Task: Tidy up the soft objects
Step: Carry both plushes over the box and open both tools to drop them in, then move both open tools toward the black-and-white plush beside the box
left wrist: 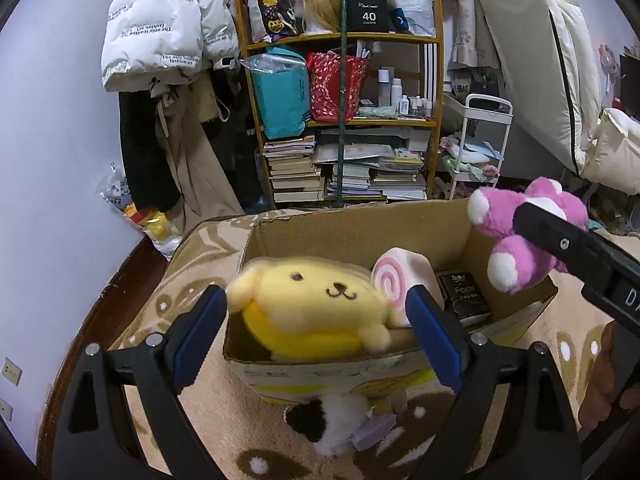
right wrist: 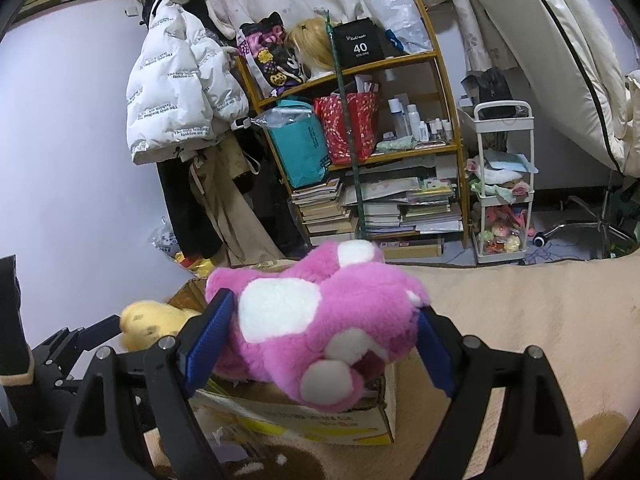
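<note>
Fingers [left wrist: 434, 330] of left gripper [left wrist: 316, 320] gripping yellow plush [left wrist: 308, 308] over cardboard box [left wrist: 360, 236]; right gripper [right wrist: 324, 336] gripping pink plush [right wrist: 316, 320] (bookshelf [left wrist: 340, 120] behind, black box [left wrist: 368, 11] reading "40 colors").

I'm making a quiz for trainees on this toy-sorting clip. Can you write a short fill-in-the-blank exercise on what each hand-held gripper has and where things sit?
1. The left hand-held gripper has the ____ dog plush between its fingers.
2. The right hand-held gripper carries a plush that is white and ____.
3. The swirl-patterned roll lies inside the cardboard ____.

Missing words: yellow; pink; box
</note>
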A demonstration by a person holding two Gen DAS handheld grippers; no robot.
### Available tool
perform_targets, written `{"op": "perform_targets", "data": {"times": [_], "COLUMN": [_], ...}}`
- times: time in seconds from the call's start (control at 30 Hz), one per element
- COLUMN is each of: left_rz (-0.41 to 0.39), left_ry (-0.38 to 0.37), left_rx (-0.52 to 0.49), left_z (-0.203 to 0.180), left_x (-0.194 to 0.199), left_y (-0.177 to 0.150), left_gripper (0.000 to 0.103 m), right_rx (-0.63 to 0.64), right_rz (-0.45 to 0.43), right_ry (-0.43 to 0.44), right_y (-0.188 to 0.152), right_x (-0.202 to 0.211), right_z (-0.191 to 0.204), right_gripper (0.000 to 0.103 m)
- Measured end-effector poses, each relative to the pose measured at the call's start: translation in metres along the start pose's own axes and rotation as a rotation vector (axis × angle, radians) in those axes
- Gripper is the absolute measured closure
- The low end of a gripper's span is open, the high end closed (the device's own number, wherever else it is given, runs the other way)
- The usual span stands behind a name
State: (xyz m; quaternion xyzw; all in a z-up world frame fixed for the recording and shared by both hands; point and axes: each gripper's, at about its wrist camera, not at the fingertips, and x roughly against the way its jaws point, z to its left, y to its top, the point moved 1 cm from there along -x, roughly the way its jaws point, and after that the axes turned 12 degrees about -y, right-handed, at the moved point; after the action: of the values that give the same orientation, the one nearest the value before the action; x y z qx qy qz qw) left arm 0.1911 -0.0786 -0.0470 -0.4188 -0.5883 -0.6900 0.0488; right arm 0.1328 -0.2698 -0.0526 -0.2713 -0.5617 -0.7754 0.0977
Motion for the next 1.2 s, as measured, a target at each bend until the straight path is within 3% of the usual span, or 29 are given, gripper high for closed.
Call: {"op": "perform_targets", "data": {"times": [0.3, 0.4, 1.2], "left_rz": [0.026, 0.047, 0.062], "left_ry": [-0.018, -0.011, 0.034], "left_rx": [0.003, -0.005, 0.026], "left_z": [-0.004, -0.005, -0.003], "left_x": [-0.002, -0.003, 0.057], "left_y": [-0.002, -0.004, -0.012], "left_gripper": [0.013, 0.013, 0.009], "right_rx": [0.005, -0.007, -0.029], "right_rz": [0.014, 0.02, 0.03], "right_ry": [0.004, 0.014, 0.0], "right_y": [-0.004, -0.003, -0.012], "right_x": [0.0, -0.001, 0.047], "right_z": [-0.001, -0.002, -0.014], "right_gripper": [0.013, 0.003, 0.002]}}
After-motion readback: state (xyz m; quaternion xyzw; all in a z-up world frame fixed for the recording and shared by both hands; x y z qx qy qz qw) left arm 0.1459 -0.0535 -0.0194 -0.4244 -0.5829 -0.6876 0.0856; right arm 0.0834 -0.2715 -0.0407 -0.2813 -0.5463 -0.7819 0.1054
